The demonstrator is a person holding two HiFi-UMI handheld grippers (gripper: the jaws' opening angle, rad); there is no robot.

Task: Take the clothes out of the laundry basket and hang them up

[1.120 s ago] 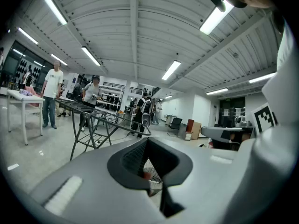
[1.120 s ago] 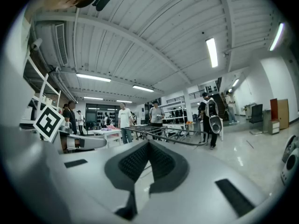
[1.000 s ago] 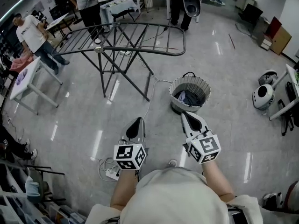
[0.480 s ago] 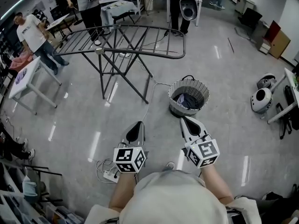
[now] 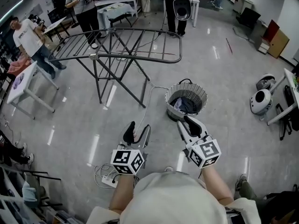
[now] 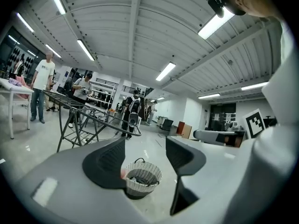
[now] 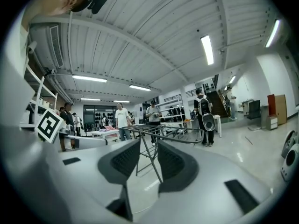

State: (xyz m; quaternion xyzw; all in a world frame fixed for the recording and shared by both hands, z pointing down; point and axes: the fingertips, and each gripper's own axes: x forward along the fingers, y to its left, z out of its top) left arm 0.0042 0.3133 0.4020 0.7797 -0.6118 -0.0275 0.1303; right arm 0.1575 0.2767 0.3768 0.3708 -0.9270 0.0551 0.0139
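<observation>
Both left hand-held gripper (image 5: 139,126) and right hand-held gripper (image 5: 189,122) have just been opening, jaws apart, empty, near the laundry basket (image 5: 187,84).

Glossy grey floor (image 5: 224,78), streaked with lamp reflections. Far left: white table (image 5: 29,91), pink fabric (image 5: 17,64) at its far end. Bottom left: white power strip (image 5: 108,180) flat on the floor, loose cable (image 5: 98,169) coiled beside it. Right edge: two white rounded shells (image 5: 260,101) close together. Background: person in white shirt (image 5: 29,34), person in grey shirt (image 5: 84,1), person with backpack (image 5: 176,3), all standing. Far right: brown box (image 5: 280,41).
</observation>
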